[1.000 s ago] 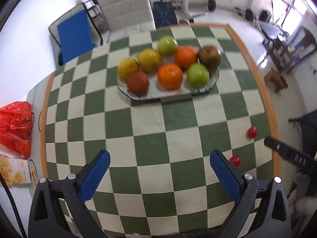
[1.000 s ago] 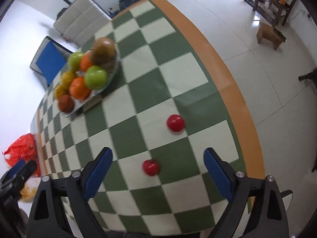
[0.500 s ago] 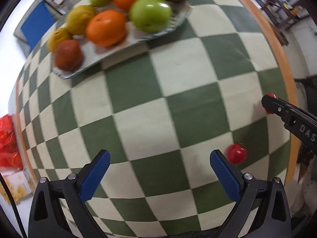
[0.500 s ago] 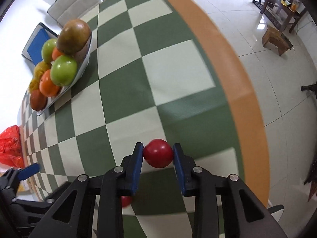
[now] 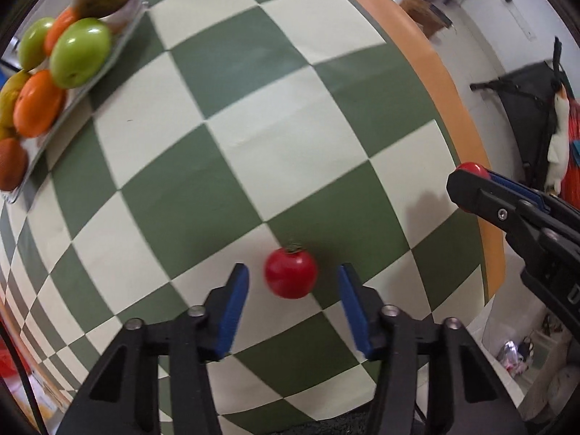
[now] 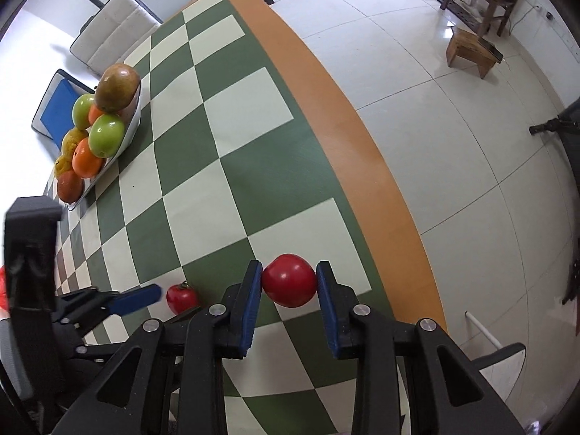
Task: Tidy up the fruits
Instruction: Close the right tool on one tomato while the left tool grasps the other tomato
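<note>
A small red tomato (image 5: 290, 277) lies on the green-and-cream checkered cloth between the blue pads of my left gripper (image 5: 293, 270), which is open with a gap on each side of the fruit. My right gripper (image 6: 289, 266) is shut on a second red tomato (image 6: 289, 280) near the table's orange border; in the left wrist view that tomato (image 5: 469, 167) peeks out above the right gripper (image 5: 471, 181). In the right wrist view the first tomato (image 6: 181, 297) sits beside one blue finger (image 6: 137, 297) of the left gripper. A plate (image 5: 72, 105) (image 6: 132, 123) at the far left carries green, orange, yellow and brown fruit.
The table's orange edge (image 6: 362, 166) runs close to the right of both tomatoes, with tiled floor beyond. A wooden stool (image 6: 471, 50) stands on the floor. A padded chair (image 6: 112, 25) and a blue-seated chair (image 6: 54, 108) stand behind the plate.
My left gripper dropped toward the near right of the table and narrowed its jaws around the loose tomato. My right gripper went from open to shut on the other tomato and still holds it.
</note>
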`<control>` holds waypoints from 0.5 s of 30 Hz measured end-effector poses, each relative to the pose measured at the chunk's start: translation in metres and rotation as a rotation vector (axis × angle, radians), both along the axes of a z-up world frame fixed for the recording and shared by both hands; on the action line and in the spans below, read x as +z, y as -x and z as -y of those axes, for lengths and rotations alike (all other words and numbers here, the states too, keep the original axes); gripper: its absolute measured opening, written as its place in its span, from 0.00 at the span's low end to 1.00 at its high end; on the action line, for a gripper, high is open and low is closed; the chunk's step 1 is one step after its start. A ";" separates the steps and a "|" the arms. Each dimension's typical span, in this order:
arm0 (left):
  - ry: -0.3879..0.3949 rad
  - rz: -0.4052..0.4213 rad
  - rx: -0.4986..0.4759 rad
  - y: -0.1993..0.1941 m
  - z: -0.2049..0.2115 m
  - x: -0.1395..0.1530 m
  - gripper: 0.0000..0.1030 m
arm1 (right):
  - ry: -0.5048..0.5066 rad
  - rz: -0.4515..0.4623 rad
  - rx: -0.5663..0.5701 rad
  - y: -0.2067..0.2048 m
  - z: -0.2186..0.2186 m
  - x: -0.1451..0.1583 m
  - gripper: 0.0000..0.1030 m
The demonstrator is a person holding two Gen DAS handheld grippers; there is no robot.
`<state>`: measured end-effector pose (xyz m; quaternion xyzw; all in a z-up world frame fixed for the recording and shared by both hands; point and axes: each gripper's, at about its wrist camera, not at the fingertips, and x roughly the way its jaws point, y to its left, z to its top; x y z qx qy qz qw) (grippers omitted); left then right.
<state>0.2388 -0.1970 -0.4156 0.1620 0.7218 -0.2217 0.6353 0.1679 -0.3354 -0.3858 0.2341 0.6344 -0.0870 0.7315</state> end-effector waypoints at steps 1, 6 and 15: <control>-0.003 0.003 -0.007 0.001 0.001 0.000 0.33 | 0.001 -0.001 0.000 0.001 -0.001 -0.001 0.32; 0.017 0.016 -0.020 0.001 0.004 0.005 0.26 | 0.010 0.003 0.011 0.000 -0.006 0.002 0.32; 0.098 0.054 0.079 -0.022 -0.027 0.042 0.26 | -0.009 0.048 0.037 -0.016 -0.019 0.022 0.32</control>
